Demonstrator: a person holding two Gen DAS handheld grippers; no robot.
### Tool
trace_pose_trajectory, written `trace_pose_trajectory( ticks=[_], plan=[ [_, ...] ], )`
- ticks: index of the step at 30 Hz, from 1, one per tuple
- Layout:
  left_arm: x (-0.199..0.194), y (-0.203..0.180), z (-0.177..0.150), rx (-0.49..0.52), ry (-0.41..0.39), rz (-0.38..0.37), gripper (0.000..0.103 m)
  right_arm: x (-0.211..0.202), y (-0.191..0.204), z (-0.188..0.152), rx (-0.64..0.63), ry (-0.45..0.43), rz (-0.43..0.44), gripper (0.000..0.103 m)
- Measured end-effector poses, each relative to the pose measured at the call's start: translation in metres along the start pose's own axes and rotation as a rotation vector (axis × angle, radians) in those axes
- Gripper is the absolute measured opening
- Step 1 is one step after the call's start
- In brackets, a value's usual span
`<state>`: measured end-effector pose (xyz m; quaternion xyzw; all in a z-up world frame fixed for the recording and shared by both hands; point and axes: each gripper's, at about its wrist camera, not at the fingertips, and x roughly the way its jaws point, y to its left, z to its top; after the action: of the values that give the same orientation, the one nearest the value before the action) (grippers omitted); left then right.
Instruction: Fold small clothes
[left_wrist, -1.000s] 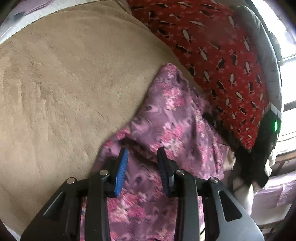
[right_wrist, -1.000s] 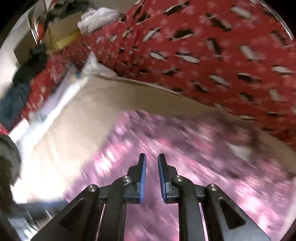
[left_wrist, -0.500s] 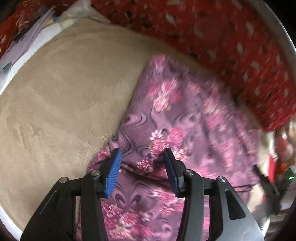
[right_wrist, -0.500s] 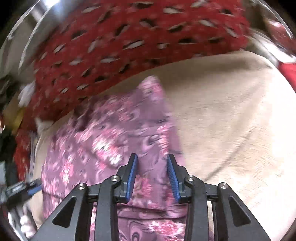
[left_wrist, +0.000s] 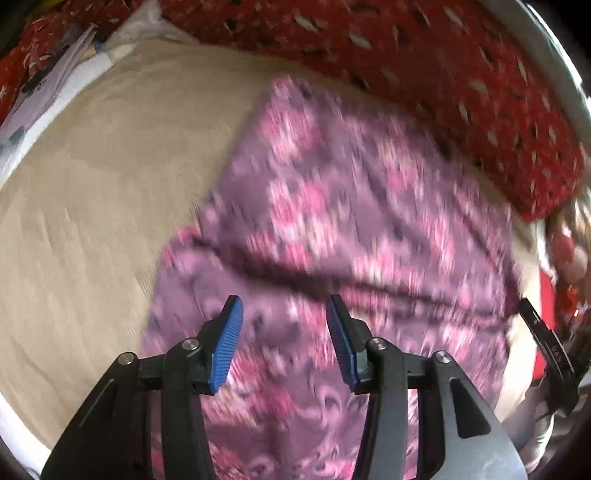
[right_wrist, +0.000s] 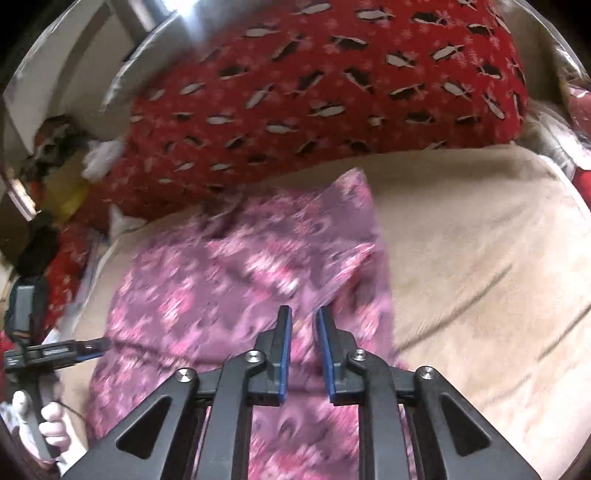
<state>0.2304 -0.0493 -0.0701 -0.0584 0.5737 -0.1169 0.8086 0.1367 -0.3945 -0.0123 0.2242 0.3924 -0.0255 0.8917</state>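
A purple garment with pink flowers (left_wrist: 332, 229) lies spread on a beige blanket (left_wrist: 92, 184), with a fold ridge across it. My left gripper (left_wrist: 283, 332) is open and empty, hovering over the garment's near part. In the right wrist view the same garment (right_wrist: 229, 280) lies left of centre. My right gripper (right_wrist: 303, 334) hovers over the garment's right edge with its jaws a narrow gap apart and nothing between them. The left gripper's tip (right_wrist: 55, 350) shows at the far left of that view, at the garment's edge.
A red pillow with a penguin print (right_wrist: 332, 92) lies along the far side of the blanket (right_wrist: 480, 258). Papers and white cloth (left_wrist: 55, 81) sit at the far left corner. Clutter and dark clothes (right_wrist: 40, 243) lie beyond the blanket's left edge.
My left gripper has pulled back and opened wider over the garment. My right gripper swung round, opened, then narrowed its jaws again. The garment lies flatter than a second ago.
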Motion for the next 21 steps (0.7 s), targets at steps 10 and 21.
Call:
trace_pose_trajectory(
  ticks=[10, 21],
  plan=[
    [-0.009, -0.019, -0.059, 0.13, 0.011, 0.114, 0.046, -0.004, -0.005, -0.067, 0.0, 0.227, -0.011, 0.029],
    [-0.04, 0.003, -0.131, 0.17, 0.054, 0.105, 0.046, -0.072, -0.01, -0.153, 0.02, 0.29, 0.015, 0.036]
  ],
)
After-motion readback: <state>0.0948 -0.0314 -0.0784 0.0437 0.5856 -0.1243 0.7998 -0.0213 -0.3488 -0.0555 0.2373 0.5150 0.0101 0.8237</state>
